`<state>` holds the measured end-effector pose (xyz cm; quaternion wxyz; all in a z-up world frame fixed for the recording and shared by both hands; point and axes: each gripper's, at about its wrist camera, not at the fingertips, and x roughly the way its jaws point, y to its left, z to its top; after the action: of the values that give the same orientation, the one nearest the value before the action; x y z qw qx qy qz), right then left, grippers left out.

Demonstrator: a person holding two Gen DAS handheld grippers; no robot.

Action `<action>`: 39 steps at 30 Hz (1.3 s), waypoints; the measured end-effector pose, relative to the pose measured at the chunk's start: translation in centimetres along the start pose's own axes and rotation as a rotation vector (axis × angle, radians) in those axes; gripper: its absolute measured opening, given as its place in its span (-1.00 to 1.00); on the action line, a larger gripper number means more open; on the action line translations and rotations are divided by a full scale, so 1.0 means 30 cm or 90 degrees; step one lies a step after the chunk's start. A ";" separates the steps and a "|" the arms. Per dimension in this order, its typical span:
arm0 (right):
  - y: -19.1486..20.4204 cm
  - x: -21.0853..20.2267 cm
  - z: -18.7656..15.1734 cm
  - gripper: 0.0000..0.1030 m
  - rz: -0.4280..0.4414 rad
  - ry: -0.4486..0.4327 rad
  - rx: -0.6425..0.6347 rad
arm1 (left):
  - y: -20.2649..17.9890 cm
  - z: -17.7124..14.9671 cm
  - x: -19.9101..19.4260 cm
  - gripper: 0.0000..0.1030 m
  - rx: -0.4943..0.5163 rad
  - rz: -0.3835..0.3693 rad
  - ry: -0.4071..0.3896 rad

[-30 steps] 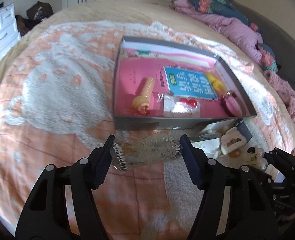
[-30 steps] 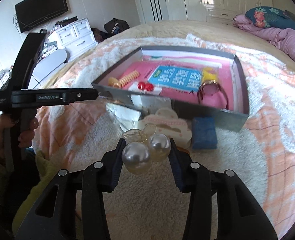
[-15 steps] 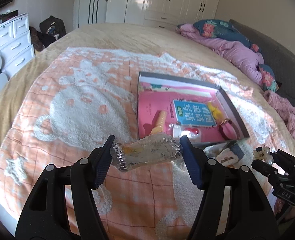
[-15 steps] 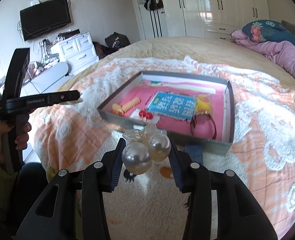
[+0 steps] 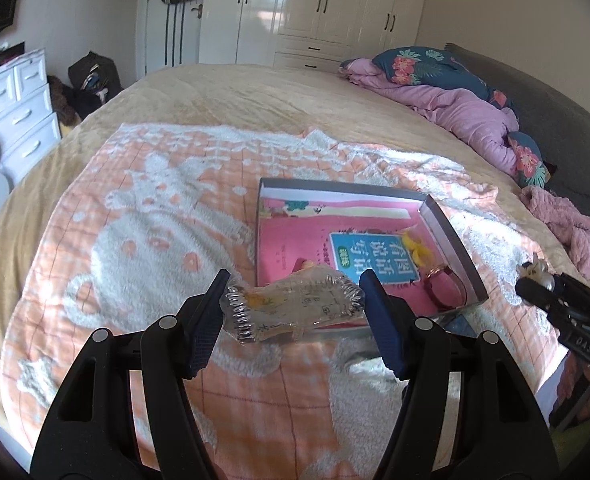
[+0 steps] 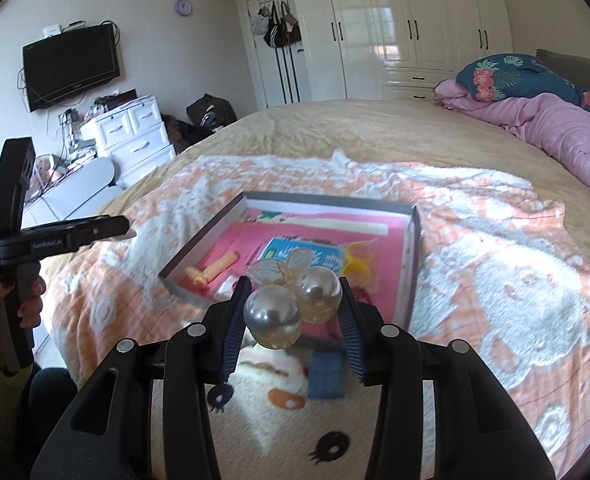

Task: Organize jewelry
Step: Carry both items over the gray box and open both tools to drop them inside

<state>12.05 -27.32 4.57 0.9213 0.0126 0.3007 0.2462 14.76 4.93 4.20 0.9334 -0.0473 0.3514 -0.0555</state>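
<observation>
My left gripper [image 5: 294, 309] is shut on a clear plastic packet [image 5: 293, 306] with a small yellow piece inside, held above the blanket in front of the grey box [image 5: 453, 246]. My right gripper [image 6: 293, 310] is shut on a pearl hair clip [image 6: 293, 304] with two large pearl balls and a clear bow, held above the blanket before the same box [image 6: 203, 246]. The box has a pink lining and holds a blue card [image 6: 307, 254], an orange spiral hair tie [image 6: 215, 272], a yellow item [image 6: 359, 266] and a pink bangle [image 5: 441, 284]. The right gripper also shows at the right edge of the left wrist view [image 5: 563, 300].
The box lies on an orange and white blanket [image 5: 135, 220] on a bed. A blue pad [image 6: 327, 374] and a cream hair claw [image 6: 271, 364] lie on the blanket near me. Pink bedding [image 6: 547, 128] is piled at the right. White drawers [image 6: 135, 136] stand to the left.
Both grippers have lifted up and back from the box, still holding the packet and the pearl clip. The box looks smaller and farther away in both views.
</observation>
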 end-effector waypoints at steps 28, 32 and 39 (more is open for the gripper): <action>-0.169 0.256 0.094 -0.20 -0.074 0.046 0.027 | -0.107 0.065 0.380 0.12 0.077 -0.065 0.076; -0.166 0.293 0.059 -0.20 -0.073 0.065 0.031 | -0.102 0.061 0.430 0.12 0.082 -0.070 0.089; -0.177 0.340 -0.026 -0.20 -0.070 0.099 0.058 | -0.110 0.039 0.485 0.13 0.088 -0.070 0.112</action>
<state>21.11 -27.38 -2.57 0.9057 0.0187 0.3826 0.1817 26.16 -0.27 -3.98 0.8956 0.0034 0.4240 -0.1347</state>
